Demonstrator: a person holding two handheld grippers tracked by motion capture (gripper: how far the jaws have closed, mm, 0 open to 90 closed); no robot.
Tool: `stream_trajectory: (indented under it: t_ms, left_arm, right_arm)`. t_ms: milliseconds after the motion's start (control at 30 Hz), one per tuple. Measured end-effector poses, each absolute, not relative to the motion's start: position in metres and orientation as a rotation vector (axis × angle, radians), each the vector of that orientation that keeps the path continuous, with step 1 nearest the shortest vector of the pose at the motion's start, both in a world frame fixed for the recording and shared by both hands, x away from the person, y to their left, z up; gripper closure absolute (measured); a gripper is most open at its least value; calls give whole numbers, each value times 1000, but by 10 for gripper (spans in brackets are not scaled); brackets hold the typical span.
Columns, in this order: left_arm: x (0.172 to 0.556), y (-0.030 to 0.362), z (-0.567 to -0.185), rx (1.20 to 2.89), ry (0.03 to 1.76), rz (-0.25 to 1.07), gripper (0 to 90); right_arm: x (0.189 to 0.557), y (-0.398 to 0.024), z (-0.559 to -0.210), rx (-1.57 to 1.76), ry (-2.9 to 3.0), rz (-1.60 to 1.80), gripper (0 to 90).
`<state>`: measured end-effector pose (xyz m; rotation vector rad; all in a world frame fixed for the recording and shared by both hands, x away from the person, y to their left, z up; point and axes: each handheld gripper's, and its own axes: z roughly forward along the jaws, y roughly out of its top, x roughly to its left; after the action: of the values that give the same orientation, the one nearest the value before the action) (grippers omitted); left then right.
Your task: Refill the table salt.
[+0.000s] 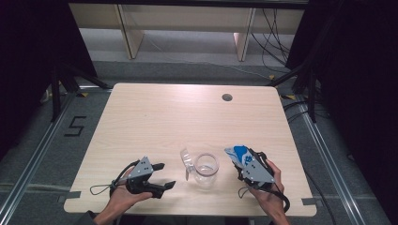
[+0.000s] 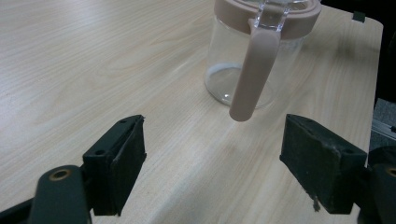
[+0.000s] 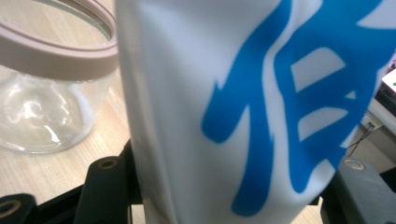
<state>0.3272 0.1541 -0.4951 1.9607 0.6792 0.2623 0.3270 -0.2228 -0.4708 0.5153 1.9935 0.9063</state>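
Pouch, white with blue print, sits clamped between your right gripper's jaws, just beside the glass jug. It looks soft and light; grip it mid-body. Your left gripper gapes wide, empty, facing the jug's handle.

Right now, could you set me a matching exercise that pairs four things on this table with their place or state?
Things:
1. glass jar
2. white and blue pouch
3. left gripper
4. cable hole

Place or state:
A. open, holding nothing
B. far side of the table
C. clamped in the right gripper
D. standing between the two grippers, pink rim and handle

Pairs: 1-D, 2-C, 3-A, 4-B
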Motion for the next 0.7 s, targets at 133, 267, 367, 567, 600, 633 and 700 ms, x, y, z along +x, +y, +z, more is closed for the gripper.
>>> stream_trajectory:
  t_ms: [133,267,367,567,600,633,700]
  left_arm:
    - [327,154,-495,1963,679,264,213]
    - [328,154,-495,1964,662,257,213]
    - [328,154,-495,1966,666,265,213]
    - [326,153,-496,1951,688,243,212]
    - [327,153,-496,1951,688,239,212]
    - [326,152,-496,1951,689,241,212]
    - [326,152,-495,1955,694,248,212]
  right_arm:
    - [328,-221,-471,501,1987,873,410]
    - [329,-219,-470,471,1981,834,411]
    - [330,-218,-468,444,1969,816,412]
    - [331,-216,-467,439,1967,800,412]
    - [331,-215,-468,436,1966,803,411]
    - [331,-214,-467,429,1968,799,412]
    - [331,-213,-467,413,1971,782,412]
